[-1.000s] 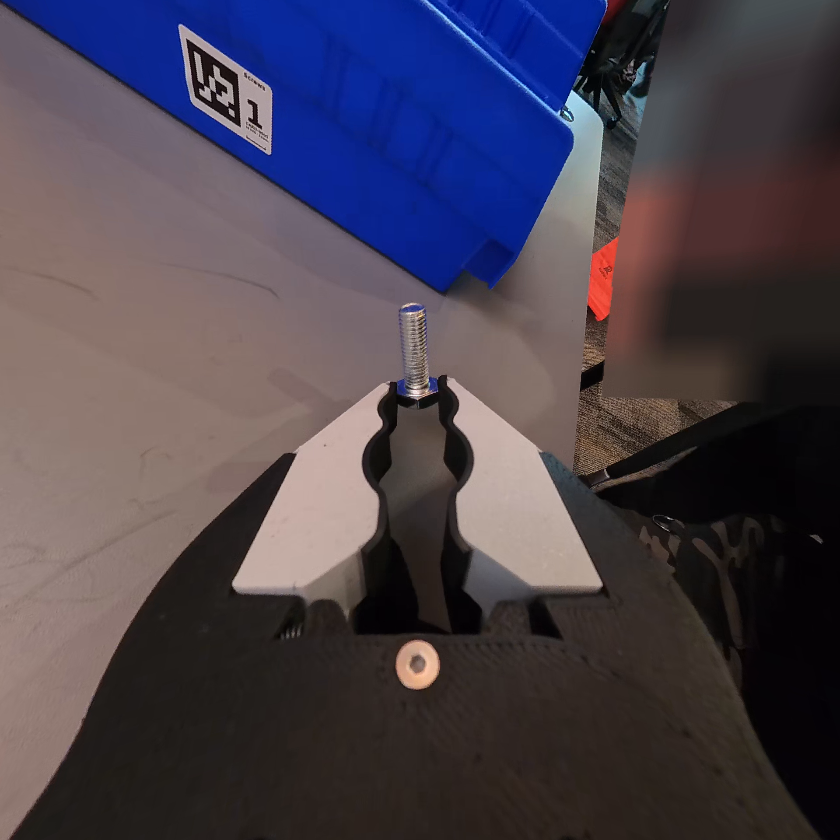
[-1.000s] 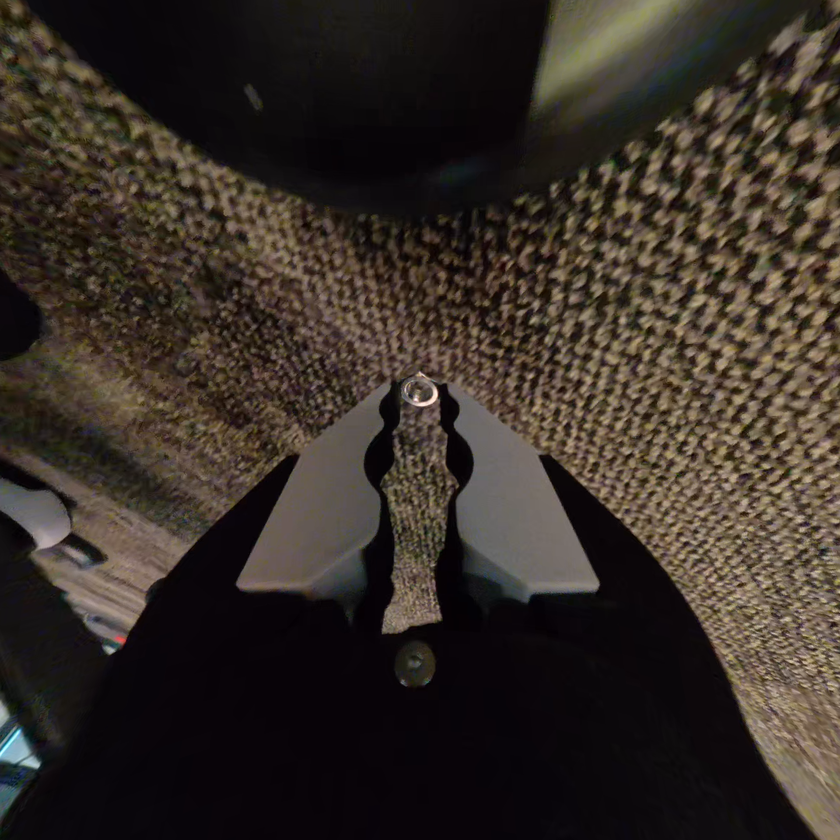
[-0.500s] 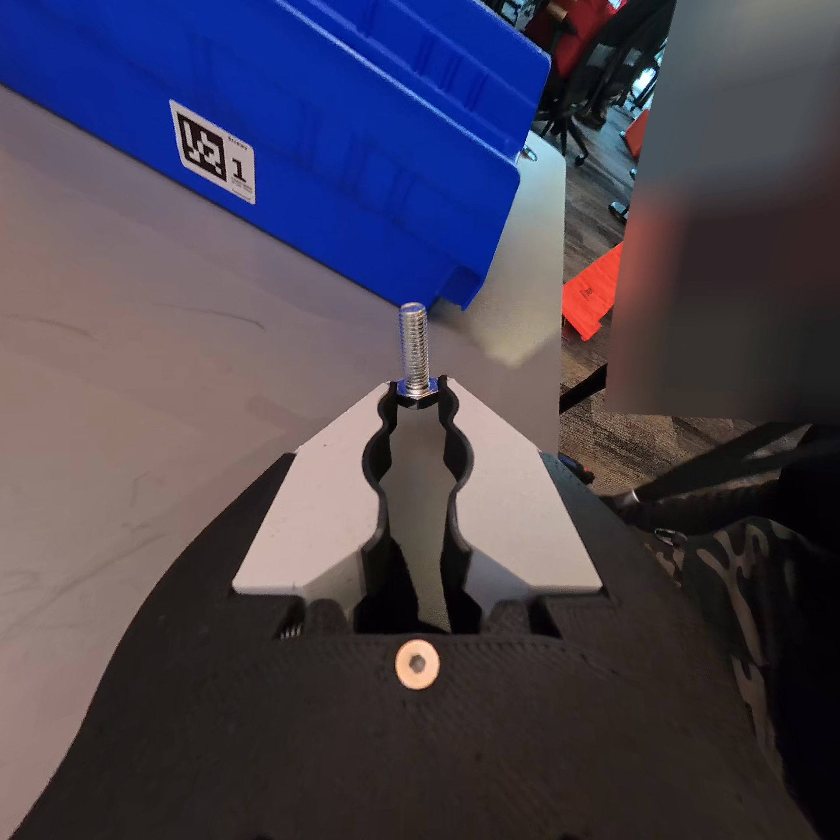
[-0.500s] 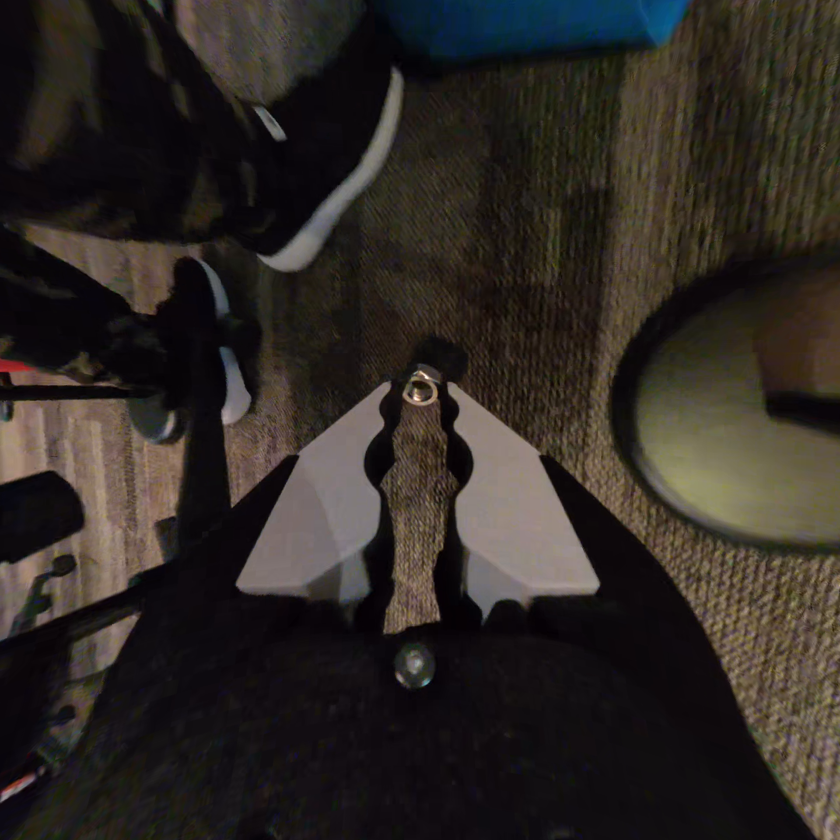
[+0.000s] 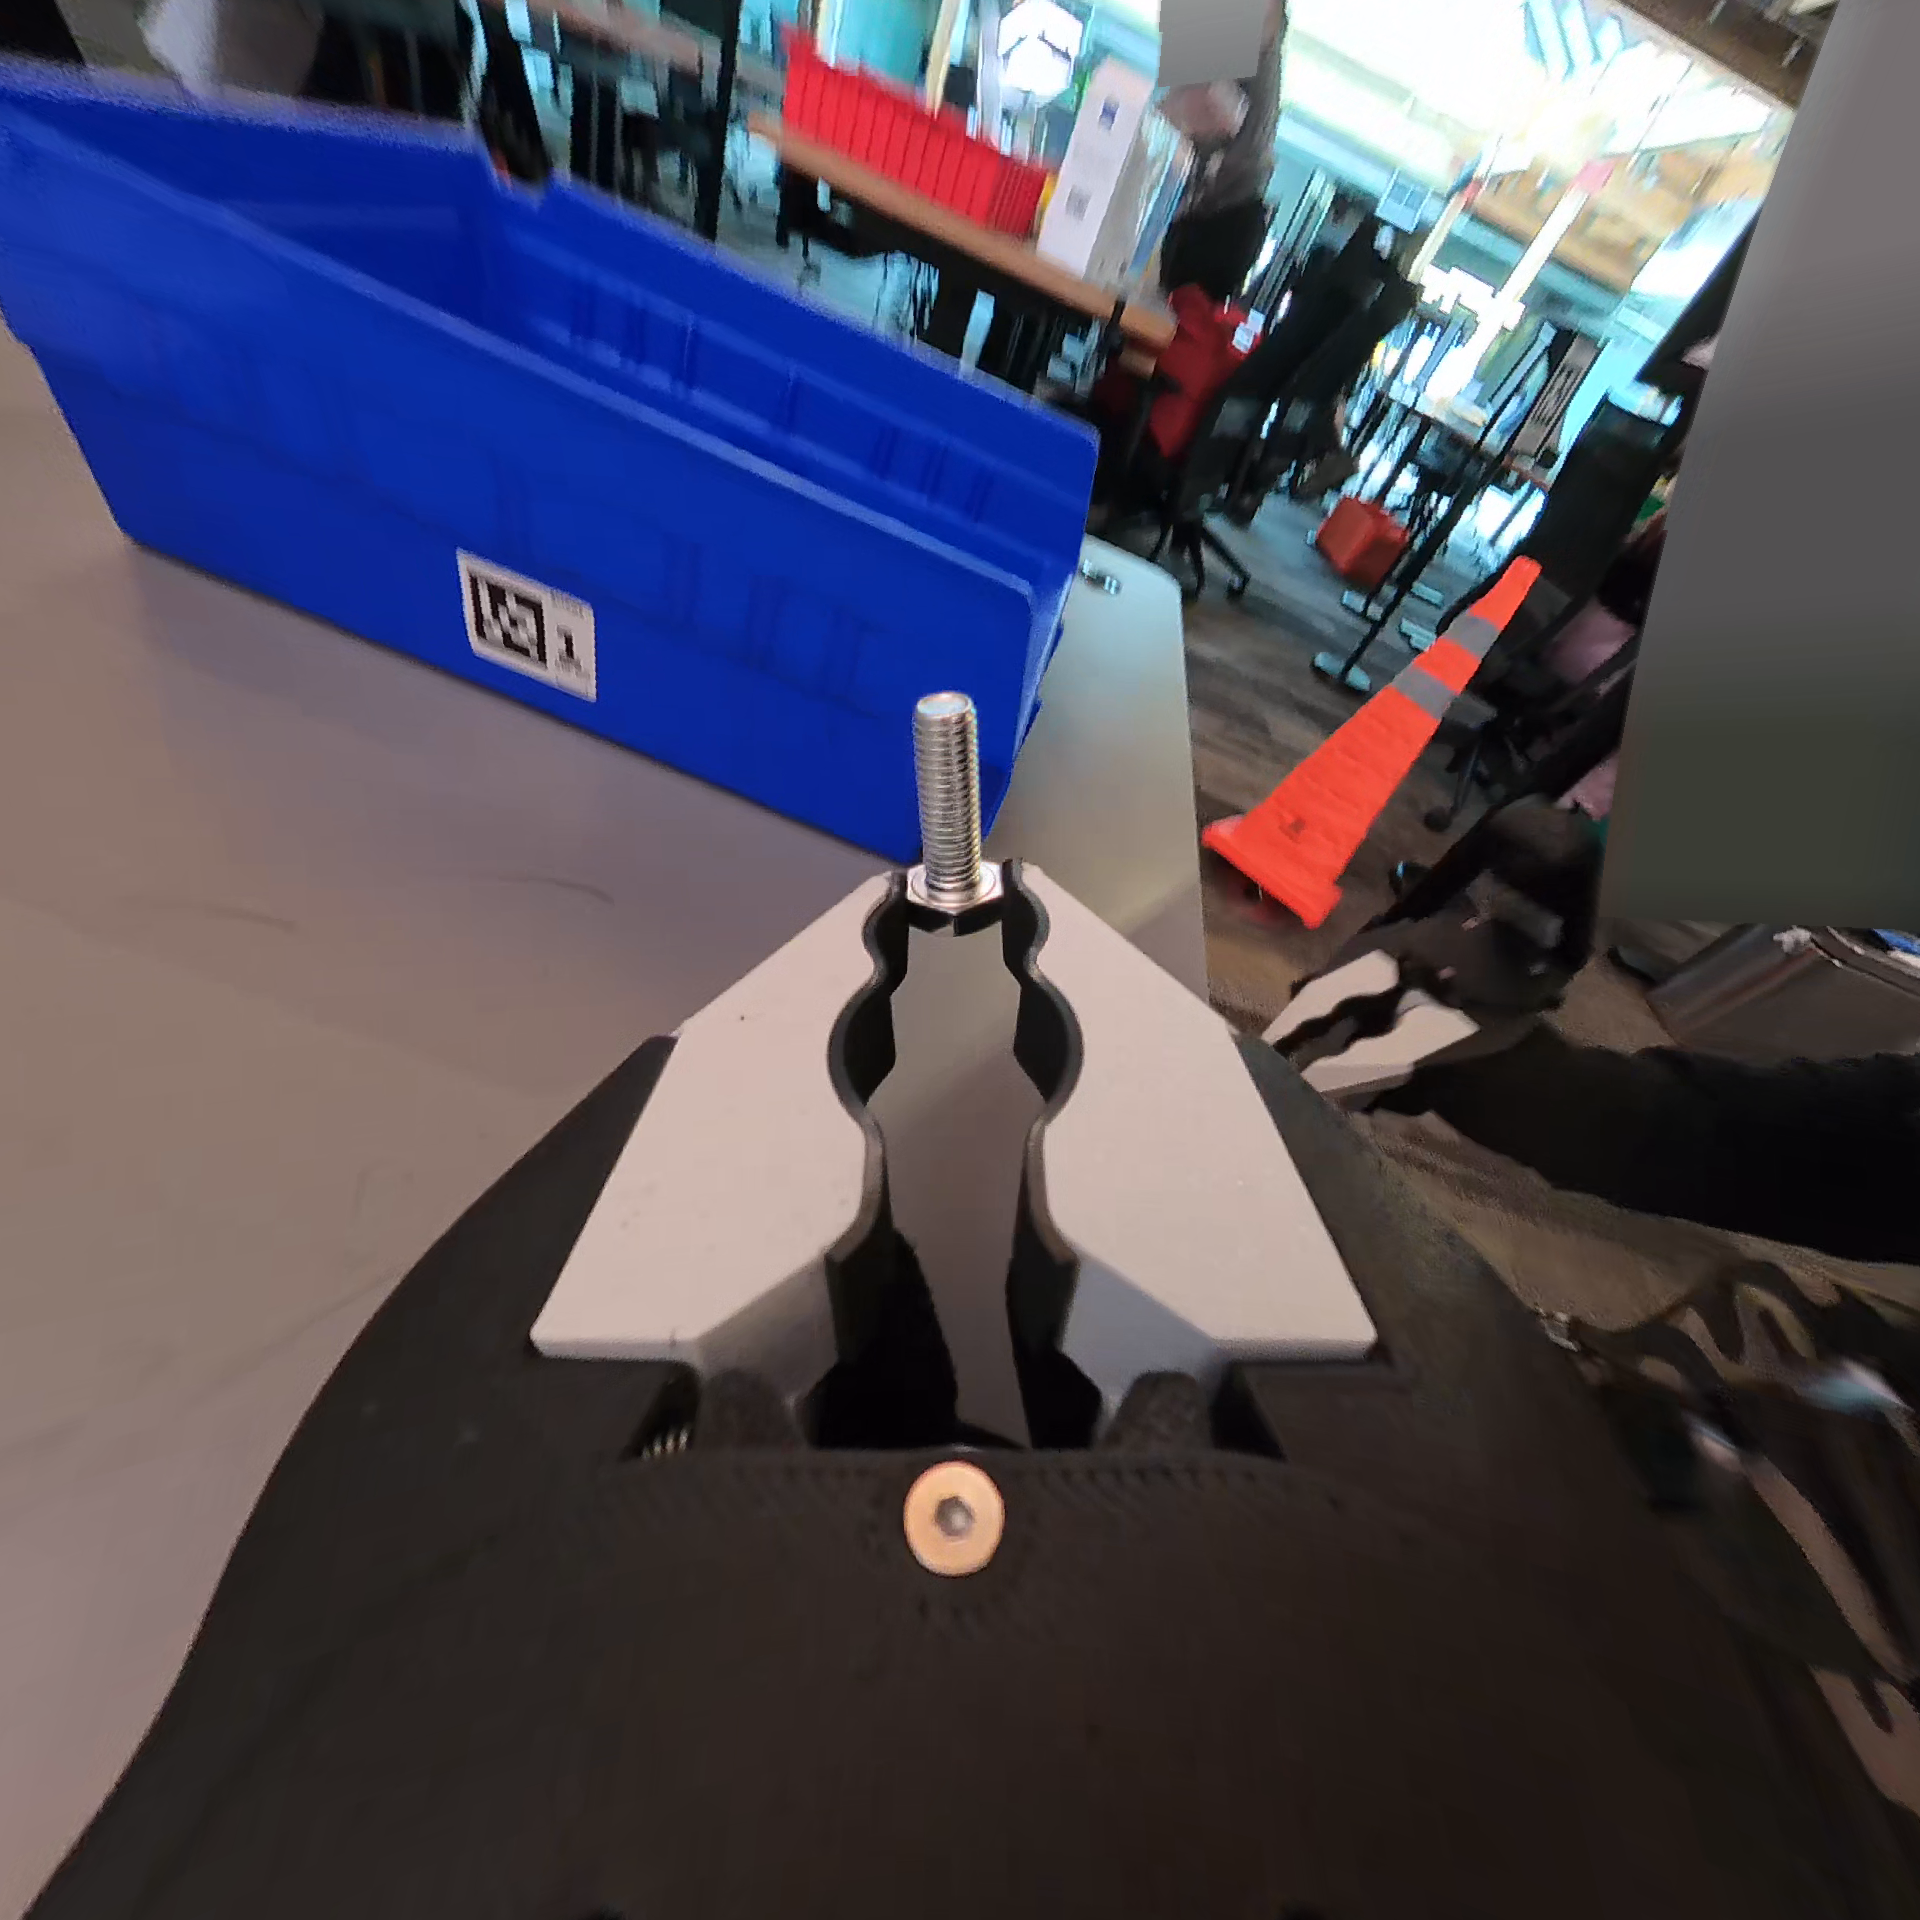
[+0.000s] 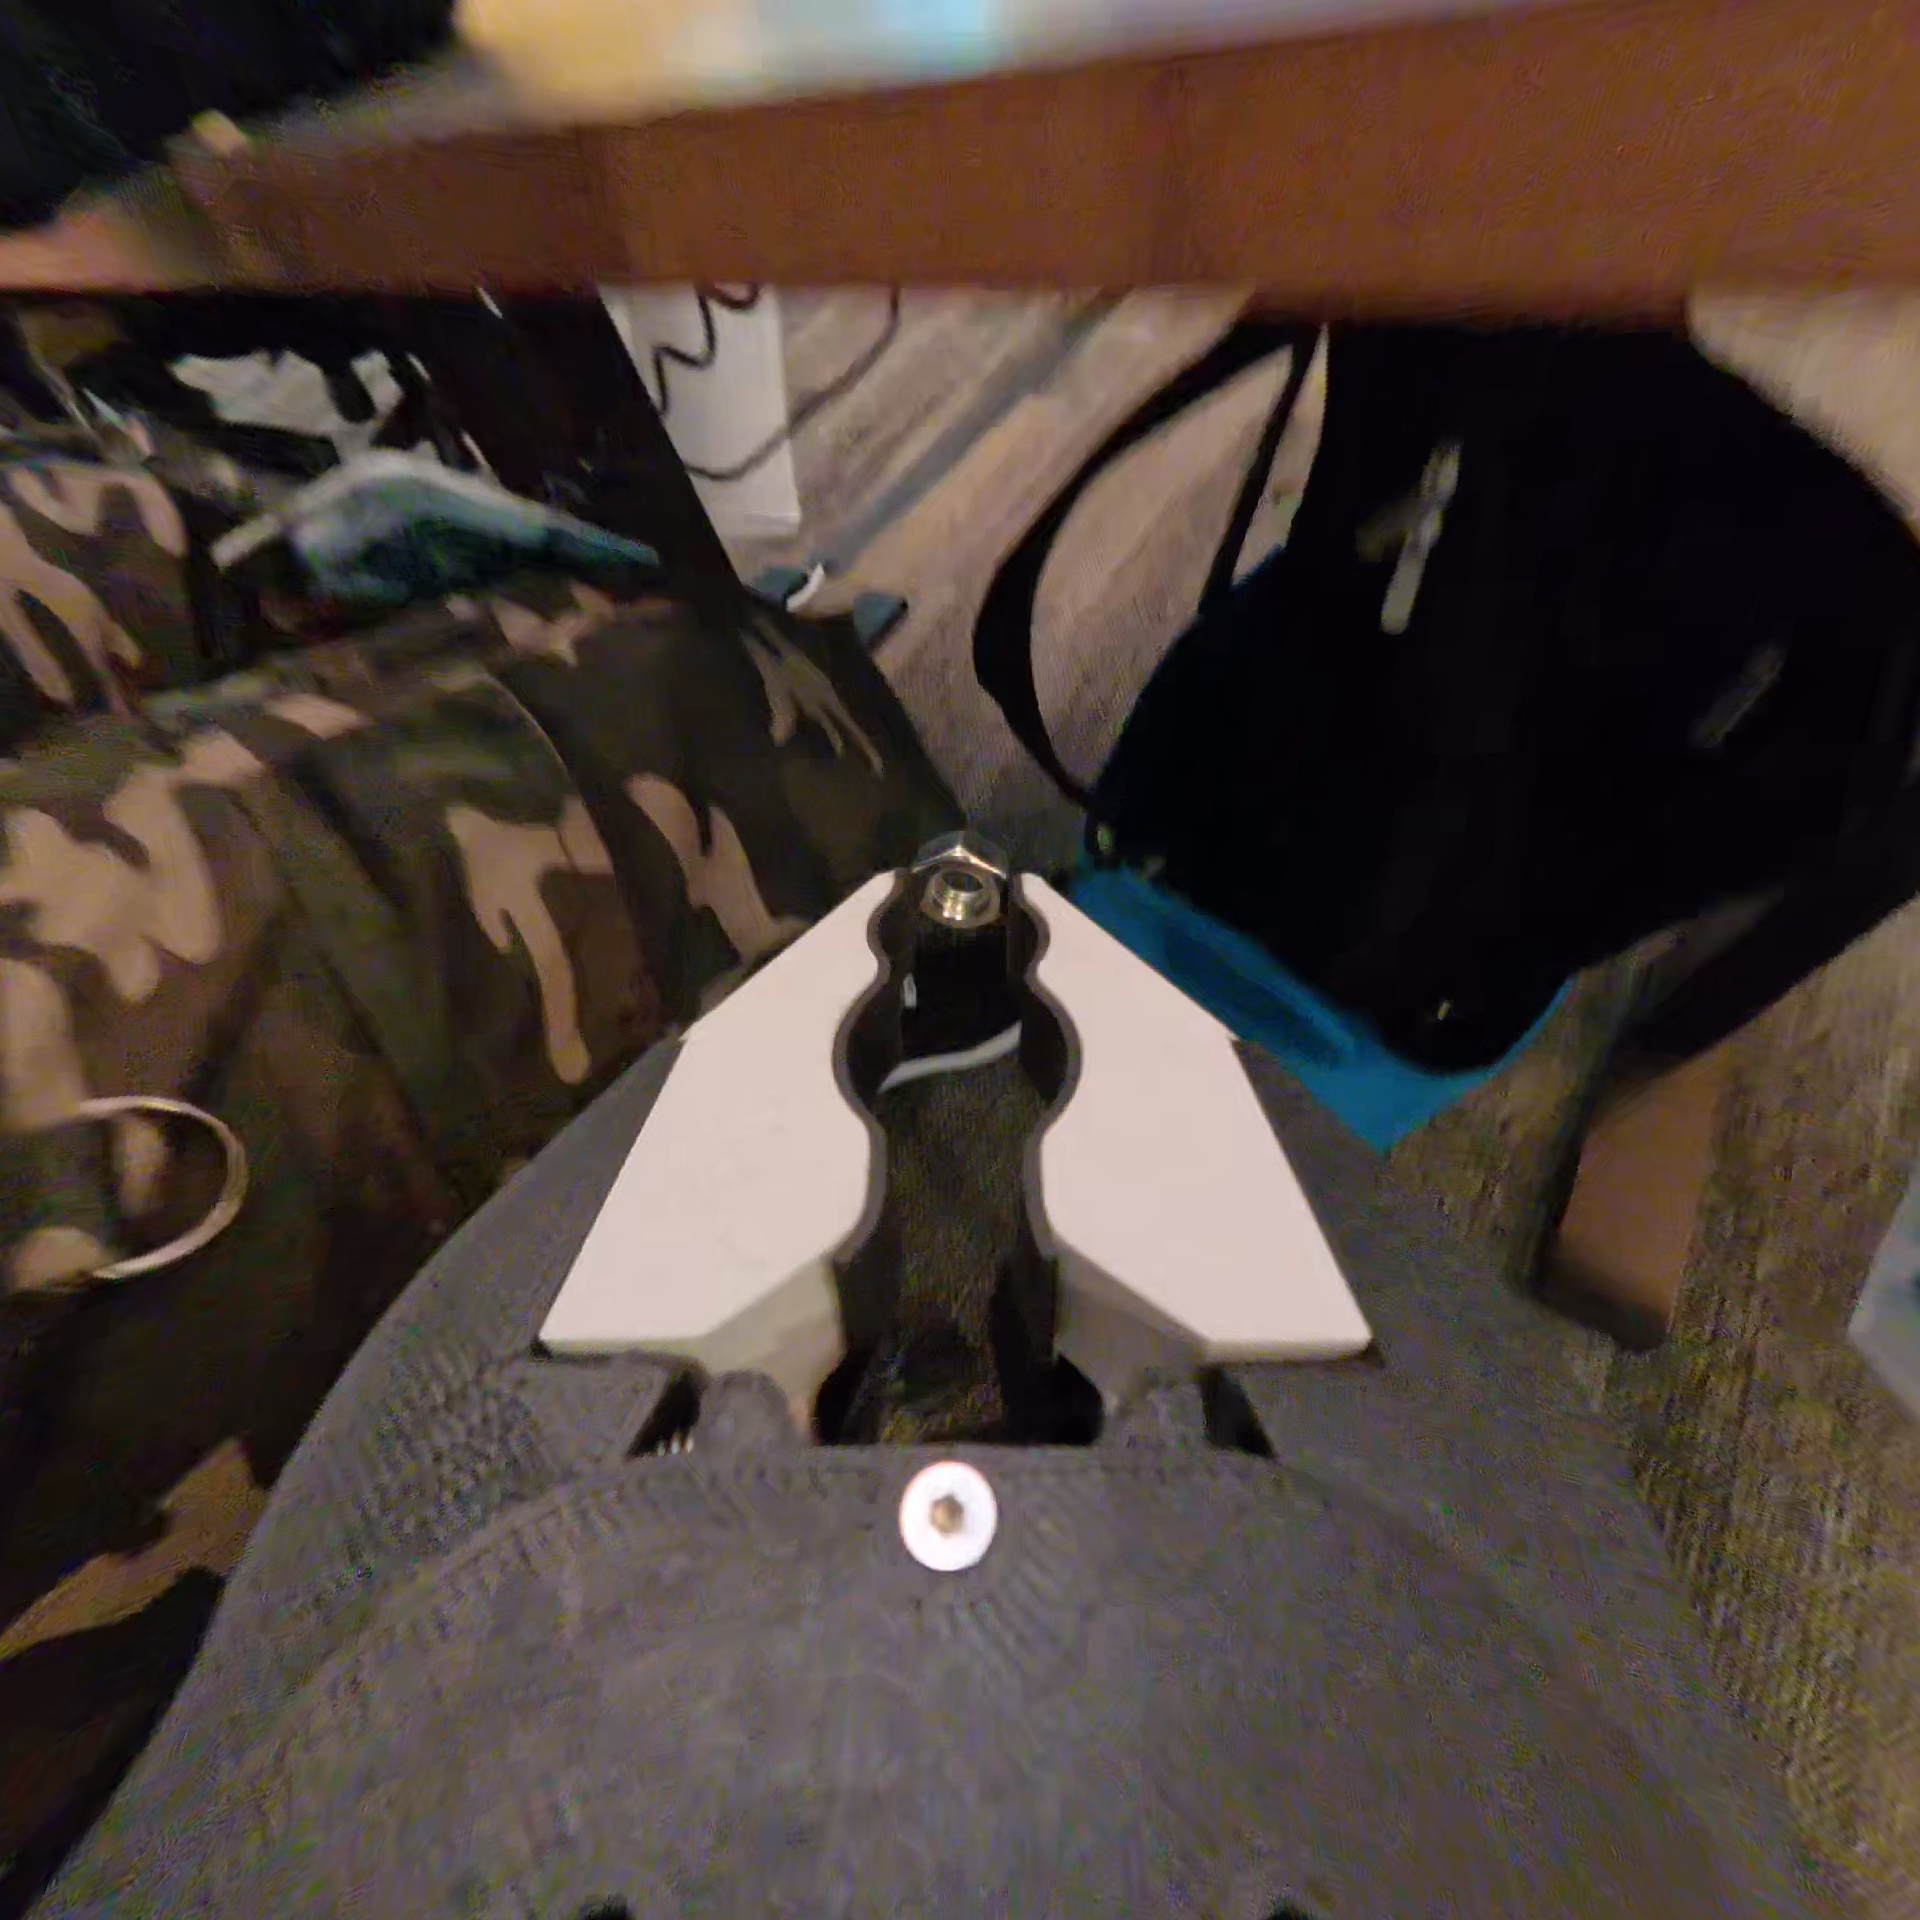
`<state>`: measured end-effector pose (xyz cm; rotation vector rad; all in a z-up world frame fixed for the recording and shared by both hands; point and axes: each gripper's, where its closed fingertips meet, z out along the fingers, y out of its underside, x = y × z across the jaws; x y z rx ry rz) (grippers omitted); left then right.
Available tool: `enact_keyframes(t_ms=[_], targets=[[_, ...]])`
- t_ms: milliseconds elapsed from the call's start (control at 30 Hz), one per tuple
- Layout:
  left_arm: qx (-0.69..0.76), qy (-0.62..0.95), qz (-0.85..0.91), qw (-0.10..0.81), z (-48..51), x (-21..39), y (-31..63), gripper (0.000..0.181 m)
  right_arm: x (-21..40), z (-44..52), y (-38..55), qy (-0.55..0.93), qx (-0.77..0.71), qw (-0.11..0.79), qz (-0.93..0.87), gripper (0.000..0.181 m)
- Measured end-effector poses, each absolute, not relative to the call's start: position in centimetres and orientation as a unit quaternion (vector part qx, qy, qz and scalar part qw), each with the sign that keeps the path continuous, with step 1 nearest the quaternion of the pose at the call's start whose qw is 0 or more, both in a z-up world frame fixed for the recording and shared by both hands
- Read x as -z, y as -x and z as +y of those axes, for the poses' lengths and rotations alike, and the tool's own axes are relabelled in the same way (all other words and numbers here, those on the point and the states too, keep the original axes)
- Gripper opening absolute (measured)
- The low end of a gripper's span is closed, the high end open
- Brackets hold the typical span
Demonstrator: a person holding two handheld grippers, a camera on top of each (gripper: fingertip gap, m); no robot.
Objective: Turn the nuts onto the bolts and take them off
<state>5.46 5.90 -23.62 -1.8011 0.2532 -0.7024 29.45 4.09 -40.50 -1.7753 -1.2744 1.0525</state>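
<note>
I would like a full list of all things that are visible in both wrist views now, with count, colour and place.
bolt: one, silver, head clamped in the left hand-held gripper's tips, thread pointing away
nut: one, silver, clamped in the right hand-held gripper's tips
bin: one, blue with a white sticker, on the table beyond the bolt
table: one, grey, under the bin
traffic cone: one, orange with grey bands, lying tilted on the floor at right
black bag: one, on the carpet under a brown table edge
camouflage trousers: person's leg, at left in the right wrist view
left hand-held gripper: black body, grey fingers
right hand-held gripper: same build; also visible at right in the left wrist view
</note>
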Motion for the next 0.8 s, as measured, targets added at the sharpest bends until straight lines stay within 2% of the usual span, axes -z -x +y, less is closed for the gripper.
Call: enact_keyframes(t_ms=[200,367,467,633,800], targets=[[0.266,0.736,0.118,0.612,4.9,22.0,-4.8,0.016,29.8,2.5,-23.5,0.586,-0.436,0.386,-0.564,0.015],[0.207,0.741,0.152,0.621,4.3,21.9,-3.9,0.016,20.9,1.6,-14.6,0.5,-0.449,0.412,-0.615,0.016],[0.23,0.736,0.12,0.625,4.9,21.3,-2.4,0.016,16.3,2.1,-8.5,0.466,-0.47,0.421,-0.621,0.016],[0.161,0.739,0.124,0.642,6.4,20.2,1.9,0.016,11.3,3.8,0.0,0.435,-0.509,0.41,-0.619,0.015],[0.152,0.73,0.085,0.66,7.9,19.3,6.0,0.016,9.5,6.2,4.3,0.457,-0.487,0.39,-0.634,0.015]])
